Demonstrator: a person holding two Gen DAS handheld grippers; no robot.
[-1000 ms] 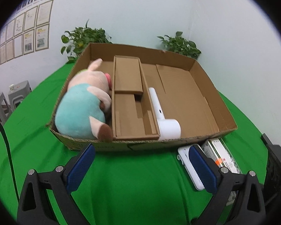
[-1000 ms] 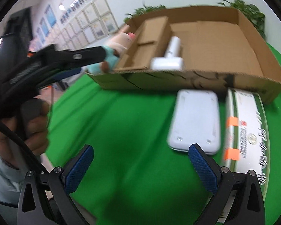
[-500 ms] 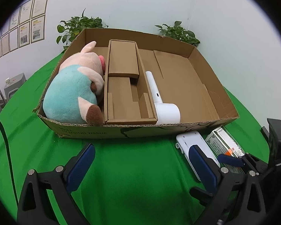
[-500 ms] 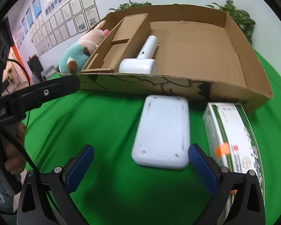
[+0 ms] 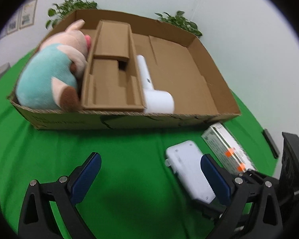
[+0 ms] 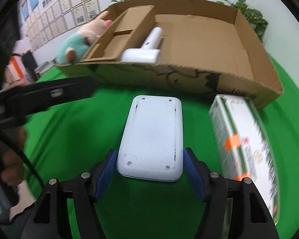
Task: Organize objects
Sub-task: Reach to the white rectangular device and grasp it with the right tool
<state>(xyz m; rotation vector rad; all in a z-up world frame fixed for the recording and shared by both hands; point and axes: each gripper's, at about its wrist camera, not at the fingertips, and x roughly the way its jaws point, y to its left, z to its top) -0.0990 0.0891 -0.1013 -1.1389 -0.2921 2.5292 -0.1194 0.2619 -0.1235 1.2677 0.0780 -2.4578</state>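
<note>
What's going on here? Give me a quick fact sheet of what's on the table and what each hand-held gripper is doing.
Surface: green table cover
Cardboard box: open-topped, with cardboard insert
In box: plush pig at left end, white hair dryer beside the insert
Outside box: flat white device, green-and-white carton to its right
Right hand-held gripper: fingers at both sides of the white device's near end
Left hand-held gripper: open, holding nothing

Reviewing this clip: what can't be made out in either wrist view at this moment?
- Print on the white-and-green carton with orange tape: motion-blurred in both views.
- Whether the right gripper actually pinches the flat white plastic device: contact sits behind its edges.
- Plush pig's face: turned away in the cardboard box.
- Left gripper: open, empty.
</note>
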